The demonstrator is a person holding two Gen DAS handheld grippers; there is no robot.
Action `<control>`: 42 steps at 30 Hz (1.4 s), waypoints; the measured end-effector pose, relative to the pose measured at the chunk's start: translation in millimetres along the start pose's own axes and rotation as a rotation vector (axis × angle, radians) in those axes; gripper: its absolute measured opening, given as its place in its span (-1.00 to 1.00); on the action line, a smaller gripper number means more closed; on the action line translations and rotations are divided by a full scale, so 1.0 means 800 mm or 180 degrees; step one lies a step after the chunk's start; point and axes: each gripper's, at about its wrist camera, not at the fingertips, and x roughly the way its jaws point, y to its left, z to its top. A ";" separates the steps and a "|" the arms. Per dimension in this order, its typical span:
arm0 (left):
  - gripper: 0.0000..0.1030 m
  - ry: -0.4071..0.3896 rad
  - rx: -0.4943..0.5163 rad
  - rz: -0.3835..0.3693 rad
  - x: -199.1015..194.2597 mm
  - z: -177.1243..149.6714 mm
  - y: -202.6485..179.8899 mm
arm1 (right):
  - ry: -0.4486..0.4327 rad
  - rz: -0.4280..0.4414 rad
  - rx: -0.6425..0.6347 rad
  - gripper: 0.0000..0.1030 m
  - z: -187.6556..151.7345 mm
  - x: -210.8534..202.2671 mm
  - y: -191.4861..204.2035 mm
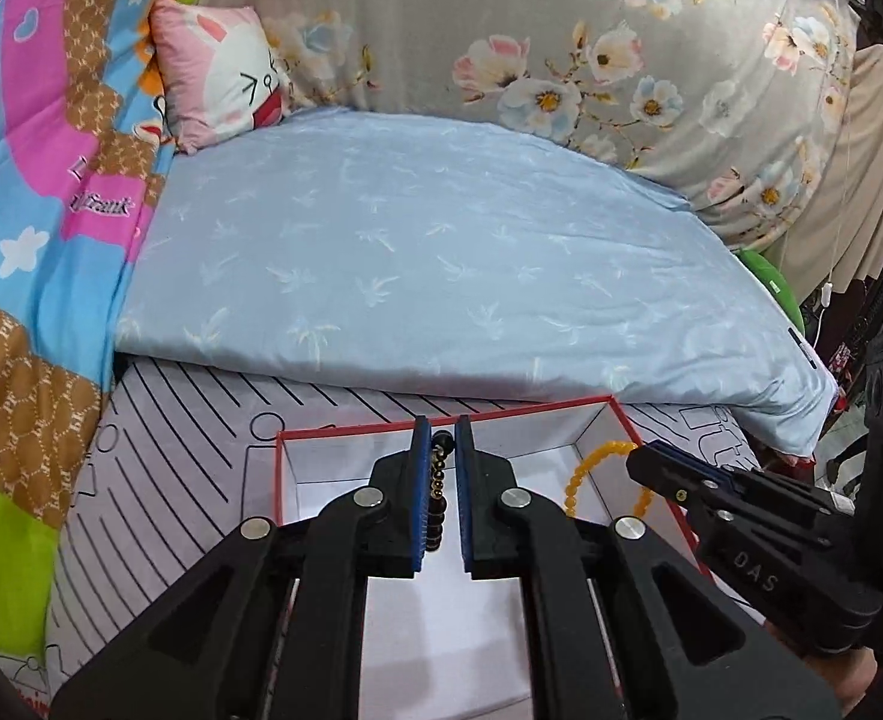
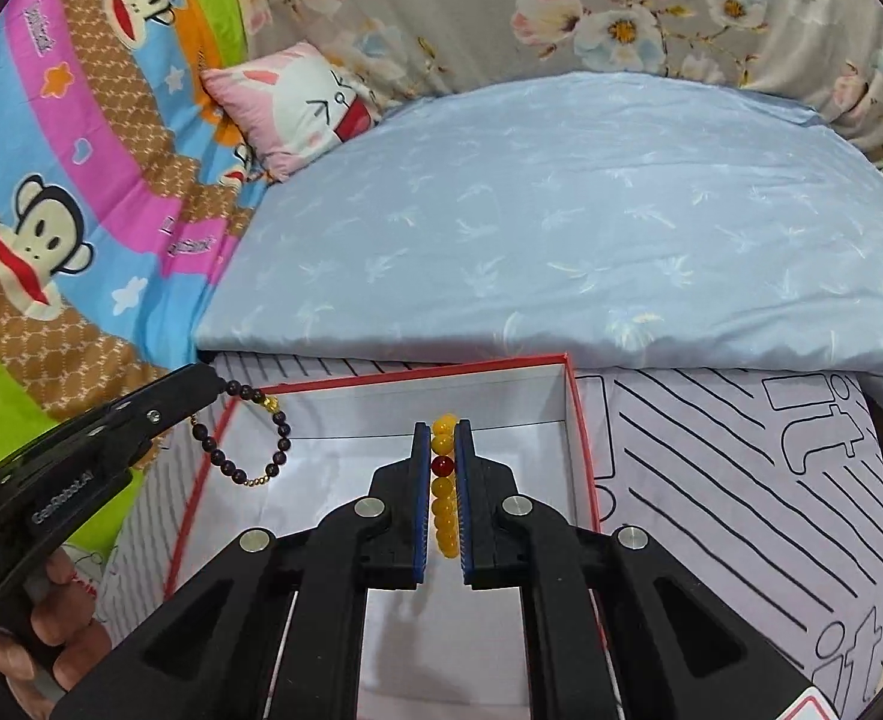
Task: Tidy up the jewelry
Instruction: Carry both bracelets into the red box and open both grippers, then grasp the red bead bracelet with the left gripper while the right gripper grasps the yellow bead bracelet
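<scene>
Right claw is pinching the yellow bead bracelet and left claw is clamped on the dark bead bracelet, both strands dangling over the open red-rimmed white box. The box sits on the striped sheet at the bed's near edge. Past it lie a folded light blue blanket and, at the far left corner, a pink bunny pillow.
</scene>
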 end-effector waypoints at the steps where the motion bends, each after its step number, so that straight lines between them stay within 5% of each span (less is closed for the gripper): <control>1: -0.78 -0.0007 -0.0025 0.0052 0.004 -0.001 0.002 | -0.0039 -0.0105 0.0003 -0.67 0.001 0.003 -0.003; 5: -0.21 -0.0072 -0.0035 0.0181 -0.004 -0.007 0.009 | -0.0185 -0.0207 0.0024 -0.47 -0.005 -0.016 -0.010; 15: -0.20 -0.0053 0.0037 0.0298 -0.071 -0.072 0.001 | -0.0251 -0.0164 0.0106 -0.47 -0.078 -0.089 -0.009; 23: -0.11 0.0022 0.0128 0.0478 -0.121 -0.155 -0.005 | -0.0314 -0.0558 -0.0100 -0.26 -0.173 -0.149 0.001; 32: -0.07 0.0299 0.0007 0.0564 -0.141 -0.257 0.003 | 0.0073 -0.0461 -0.0017 -0.26 -0.277 -0.161 0.003; 42: -0.06 0.0385 0.0025 0.0591 -0.144 -0.309 -0.009 | 0.0154 -0.0437 0.0081 -0.26 -0.310 -0.154 0.008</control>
